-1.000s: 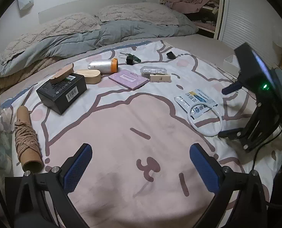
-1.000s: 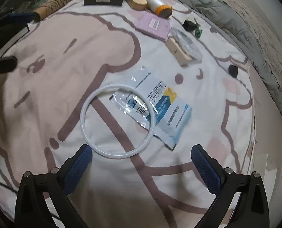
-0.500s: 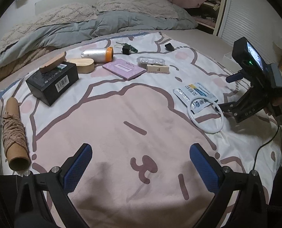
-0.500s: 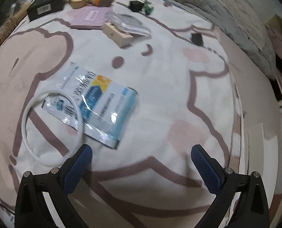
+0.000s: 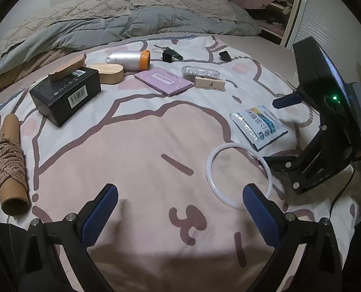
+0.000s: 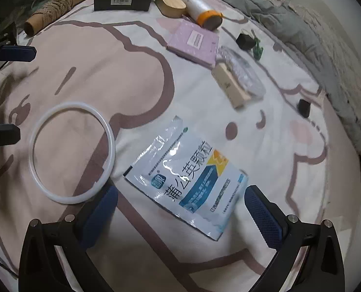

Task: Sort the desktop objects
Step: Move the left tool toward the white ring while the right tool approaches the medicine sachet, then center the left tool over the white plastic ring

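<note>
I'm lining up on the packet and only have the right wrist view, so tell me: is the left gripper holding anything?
Observer: No. The left gripper is open and empty, over bare bedspread.
Operator: How close is the white ring to it?
Observer: Very close. The near edge of the white ring passes just behind its right fingertip.
Operator: Anything showing on the outside of my gripper?
Observer: A green light is lit on the body of the right gripper.

Sachet (image 6: 187, 182): glossy foil-plastic, between right hand-held gripper (image 6: 180, 209) fingers. Ring (image 6: 72, 152): smooth white plastic, left. Box (image 5: 66, 95): matt black card. Tube (image 5: 10, 163): cardboard, rope-wrapped. Bedsheet (image 5: 131, 146): soft cloth.
</note>
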